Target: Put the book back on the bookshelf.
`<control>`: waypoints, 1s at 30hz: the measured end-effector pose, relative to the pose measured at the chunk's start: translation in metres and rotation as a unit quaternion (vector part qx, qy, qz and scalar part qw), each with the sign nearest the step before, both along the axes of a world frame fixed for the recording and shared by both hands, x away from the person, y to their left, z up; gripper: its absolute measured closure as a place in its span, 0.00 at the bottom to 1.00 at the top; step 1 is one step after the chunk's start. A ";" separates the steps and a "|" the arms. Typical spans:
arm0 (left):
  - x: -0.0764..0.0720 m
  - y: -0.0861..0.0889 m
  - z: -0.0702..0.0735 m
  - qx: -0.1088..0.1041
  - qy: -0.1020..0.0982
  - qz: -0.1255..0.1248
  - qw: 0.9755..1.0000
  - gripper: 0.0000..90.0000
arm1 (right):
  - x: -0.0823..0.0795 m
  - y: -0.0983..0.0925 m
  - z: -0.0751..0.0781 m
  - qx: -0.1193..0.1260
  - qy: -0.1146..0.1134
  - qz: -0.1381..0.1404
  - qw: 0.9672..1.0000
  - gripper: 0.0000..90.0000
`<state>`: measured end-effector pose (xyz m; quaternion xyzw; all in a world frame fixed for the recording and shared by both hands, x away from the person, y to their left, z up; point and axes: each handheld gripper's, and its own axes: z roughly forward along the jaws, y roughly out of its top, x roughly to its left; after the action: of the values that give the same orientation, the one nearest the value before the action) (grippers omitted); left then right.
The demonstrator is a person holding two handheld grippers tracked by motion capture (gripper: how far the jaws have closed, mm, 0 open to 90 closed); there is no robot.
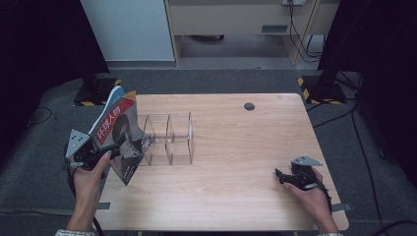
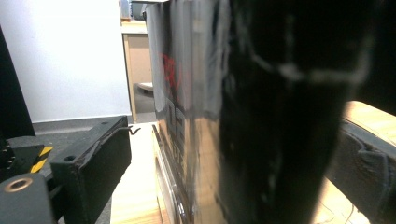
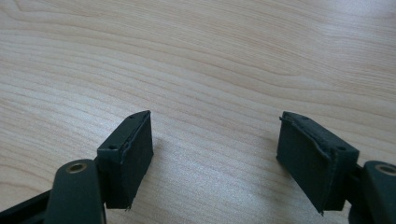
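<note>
The left gripper is holding a magazine up on its edge at the left side of the table, just beside a clear plastic rack with a few slots. In the left gripper view the magazine is standing between the two black jaws, and a gap is showing next to the left jaw, so the jaws are looking spread apart and not squeezing; the grip on the magazine is looking weak or gone. That is the biggest worry. The magazine is leaning, and with nothing pinching it, it is likely tipping over and flopping onto the table, or sliding off the table's left edge, which is very close. It is floppy too, so its pages are maybe fanning out and catching on the thin rack walls. A bump from the magazine or the gripper is maybe pushing the light rack sideways or knocking it over. The right gripper is resting far away near the right side of the table, with its jaws wide apart and nothing between them, so it is too far off for catching a falling magazine.
</note>
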<state>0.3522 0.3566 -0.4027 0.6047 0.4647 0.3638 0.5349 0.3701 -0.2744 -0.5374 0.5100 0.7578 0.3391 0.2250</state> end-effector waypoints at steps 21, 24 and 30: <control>-0.010 0.000 -0.012 0.011 0.020 -0.007 1.000 0.04 | 0.001 0.002 0.000 -0.002 0.005 -0.001 1.000 0.22; -0.011 0.000 -0.014 0.011 0.022 -0.007 1.000 0.04 | 0.001 0.002 0.000 -0.003 0.005 -0.001 1.000 0.22; -0.014 0.000 -0.018 0.011 0.025 -0.008 1.000 0.04 | 0.001 0.002 0.000 -0.003 0.006 -0.001 1.000 0.21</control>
<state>0.3382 0.3561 -0.4210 0.6229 0.4690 0.3493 0.5197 0.3709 -0.2724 -0.5376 0.5122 0.7594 0.3339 0.2223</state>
